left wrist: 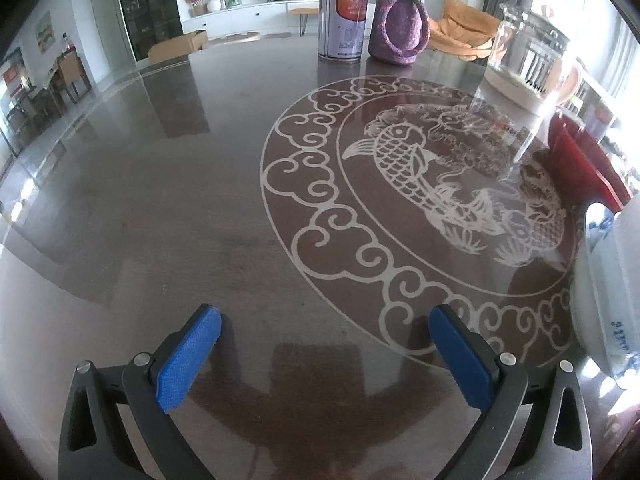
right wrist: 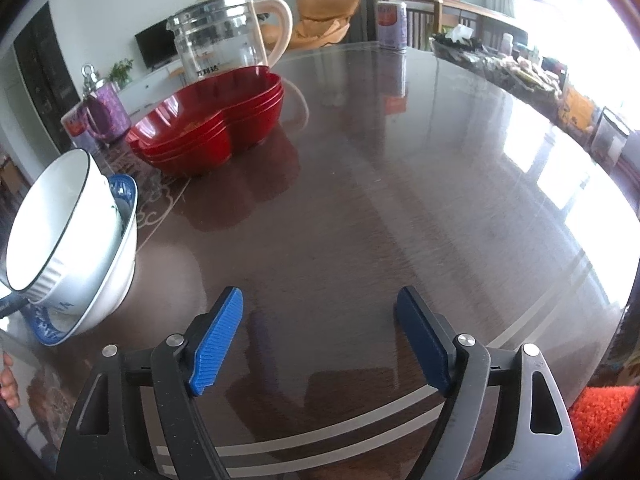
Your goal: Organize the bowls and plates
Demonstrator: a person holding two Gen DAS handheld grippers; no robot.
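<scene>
Both sets of fingers were spread wide, left gripper (left wrist: 324, 356) and right gripper (right wrist: 320, 340), nothing between them; kettle (right wrist: 218, 40) lettering was too blurry to read.

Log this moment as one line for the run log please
left gripper: open, empty | right gripper: open, empty | white bowl: tilted in bowl stack | red dishes: stacked | table

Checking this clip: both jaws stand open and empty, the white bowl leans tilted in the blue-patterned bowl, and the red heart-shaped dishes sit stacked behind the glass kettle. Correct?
Not quite. The right wrist view shows the red heart-shaped dishes stacked in front of the glass kettle, not behind it. The rest holds: the white bowl leans tilted in the blue-patterned bowl, and the left gripper and right gripper are open and empty.
</scene>
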